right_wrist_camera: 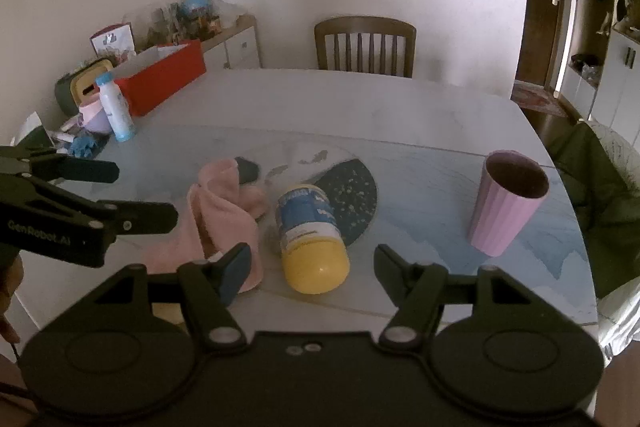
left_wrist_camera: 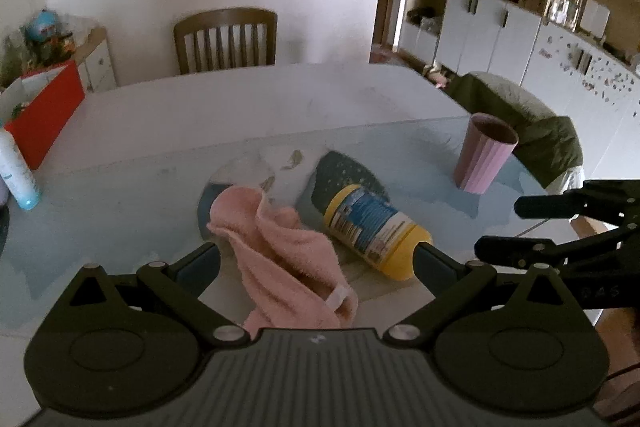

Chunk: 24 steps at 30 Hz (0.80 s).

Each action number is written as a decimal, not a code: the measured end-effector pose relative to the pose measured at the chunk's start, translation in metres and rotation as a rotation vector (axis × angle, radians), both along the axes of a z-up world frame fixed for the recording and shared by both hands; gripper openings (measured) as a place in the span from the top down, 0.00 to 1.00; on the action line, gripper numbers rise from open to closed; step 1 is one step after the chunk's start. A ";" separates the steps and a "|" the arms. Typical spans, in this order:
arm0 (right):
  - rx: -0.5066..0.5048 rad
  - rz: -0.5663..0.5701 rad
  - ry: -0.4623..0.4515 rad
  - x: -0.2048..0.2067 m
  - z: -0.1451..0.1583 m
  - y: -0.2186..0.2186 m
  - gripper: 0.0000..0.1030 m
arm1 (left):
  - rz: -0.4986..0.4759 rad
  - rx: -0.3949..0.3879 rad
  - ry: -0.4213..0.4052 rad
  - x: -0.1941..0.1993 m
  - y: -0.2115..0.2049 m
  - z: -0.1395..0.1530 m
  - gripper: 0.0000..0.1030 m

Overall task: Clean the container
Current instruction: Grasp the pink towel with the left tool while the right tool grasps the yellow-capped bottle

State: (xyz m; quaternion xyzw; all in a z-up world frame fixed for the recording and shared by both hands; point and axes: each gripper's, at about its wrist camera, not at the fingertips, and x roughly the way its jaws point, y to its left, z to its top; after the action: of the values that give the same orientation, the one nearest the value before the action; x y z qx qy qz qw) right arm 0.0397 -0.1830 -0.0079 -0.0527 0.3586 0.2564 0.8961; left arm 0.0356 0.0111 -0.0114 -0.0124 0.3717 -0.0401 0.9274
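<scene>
The yellow container (right_wrist_camera: 310,235) lay on its side on the table (right_wrist_camera: 400,107), touching the pink cloth (right_wrist_camera: 224,211), with a pink cup (right_wrist_camera: 508,203) well apart. The left hand-held gripper (left_wrist_camera: 316,259) and right hand-held gripper (right_wrist_camera: 312,259) both hung released, grasping nothing.

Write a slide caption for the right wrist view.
Open right gripper hovers over a toppled yellow plastic container, pink terry cloth alongside, ribbed pink cup upright.

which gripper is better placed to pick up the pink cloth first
Left. The open left gripper has the crumpled pink terry cloth right between its fingers; the open right gripper frames the lying yellow container instead.
</scene>
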 end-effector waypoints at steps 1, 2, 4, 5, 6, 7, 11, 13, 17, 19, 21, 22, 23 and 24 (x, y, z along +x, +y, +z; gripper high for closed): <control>-0.003 0.003 0.003 0.001 0.000 0.000 0.34 | -0.002 0.002 0.002 0.000 0.000 -0.001 0.00; 0.001 0.011 0.007 0.001 -0.001 0.001 0.34 | -0.003 0.010 0.002 0.001 -0.001 -0.002 0.00; -0.001 0.018 0.003 0.002 -0.002 0.002 0.34 | -0.011 0.024 0.011 0.004 -0.002 -0.004 0.00; -0.004 0.019 0.000 0.003 -0.002 0.002 0.34 | -0.013 0.028 0.020 0.006 -0.003 -0.006 0.00; -0.006 0.022 0.001 0.004 -0.003 0.003 0.34 | -0.020 0.029 0.029 0.008 -0.003 -0.008 0.00; -0.006 0.023 0.003 0.007 -0.004 0.003 0.34 | -0.025 0.034 0.036 0.010 -0.003 -0.011 0.00; -0.026 0.022 0.007 0.016 -0.009 0.006 0.34 | -0.052 0.046 0.038 0.022 -0.003 -0.020 0.00; -0.049 0.023 0.007 0.020 -0.014 0.011 0.34 | -0.062 0.065 0.043 0.029 -0.002 -0.026 0.00; -0.080 0.044 0.020 0.028 -0.023 0.016 0.34 | -0.129 0.123 0.052 0.047 -0.002 -0.042 0.00; -0.102 0.056 0.032 0.033 -0.029 0.020 0.34 | -0.169 0.133 0.076 0.057 -0.001 -0.050 0.00; -0.119 0.055 0.043 0.037 -0.035 0.024 0.34 | -0.190 0.137 0.109 0.070 0.001 -0.059 0.00; -0.127 0.055 0.053 0.040 -0.038 0.025 0.34 | -0.198 0.136 0.122 0.077 0.002 -0.063 0.00; -0.130 0.052 0.061 0.041 -0.041 0.026 0.34 | -0.211 0.131 0.138 0.082 0.004 -0.068 0.00; -0.130 0.051 0.073 0.043 -0.044 0.027 0.34 | -0.219 0.129 0.150 0.087 0.005 -0.072 0.00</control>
State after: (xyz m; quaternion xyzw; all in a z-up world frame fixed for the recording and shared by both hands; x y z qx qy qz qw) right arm 0.0831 -0.1556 -0.0523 -0.1105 0.4054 0.2572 0.8702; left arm 0.1221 0.0159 -0.0838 0.0847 0.4408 -0.1160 0.8861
